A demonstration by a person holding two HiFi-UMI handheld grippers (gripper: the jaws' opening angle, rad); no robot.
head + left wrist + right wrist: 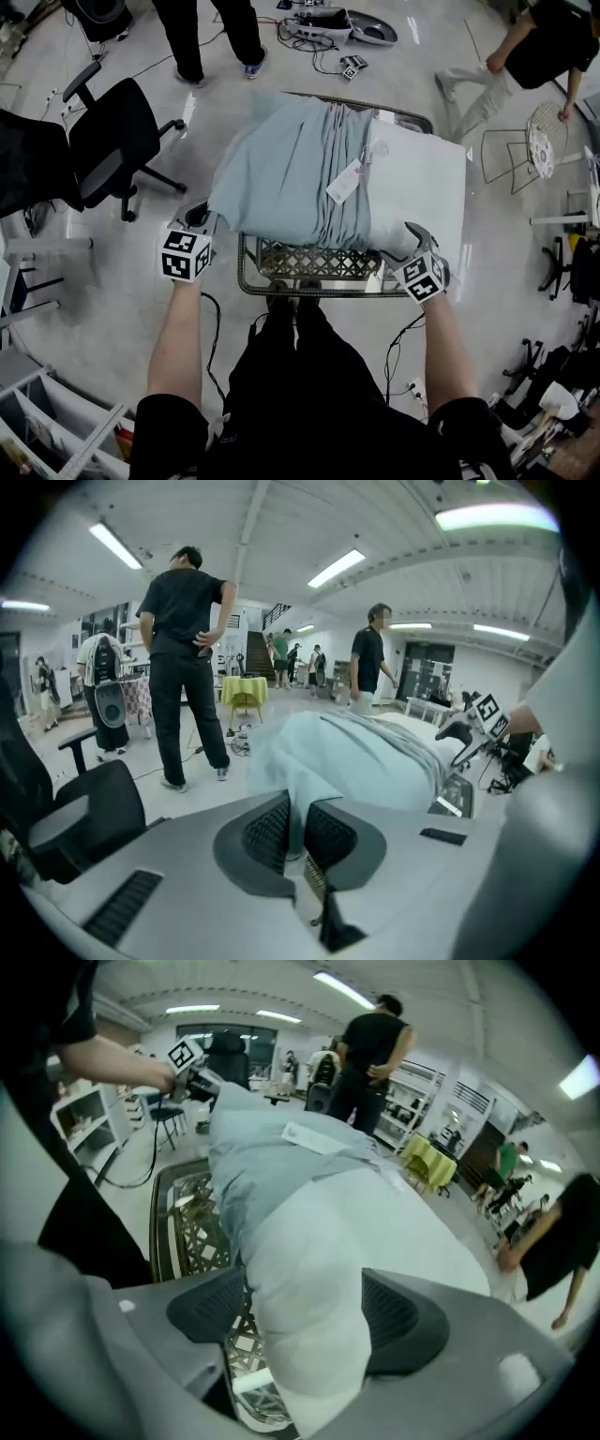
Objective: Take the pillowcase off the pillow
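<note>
Where the pillowcase sits: the pillowcase [281, 178] is bunched in long folds over the left half of the pillow [422, 187], whose right half is bare. Both lie on the table [246, 281] in front of the person.
Left gripper: the left gripper [298, 803] has its fingers narrow, nipped on a thin fold at the near left corner of the pillowcase.
Right gripper: the right gripper [305, 1316] has its fingers wide around the near right corner of the pillow, and both pads seem to press into the stuffing.
Step in hand: most likely drawing the pillowcase leftward off the pillow while the right side anchors it; roughly half looks done.
Doing it well: pull along the pillow's length, low and steady, with an equal hold on the right. Otherwise the whole bundle may slide across the small table. If the thin fold starts to slip, take a deeper bite of cloth.
Pillowcase cloth: pale blue-green, thin and limp, gathering in soft pleats.
Pillow body: white, smooth and plump, with a rounded corner that bulges between the pads and will squash rather than resist.
Tag: a small white tag [345, 181] lies at the edge of the folds and could snag.
Table build: dark metal rim with rounded corners and an open lattice.
</note>
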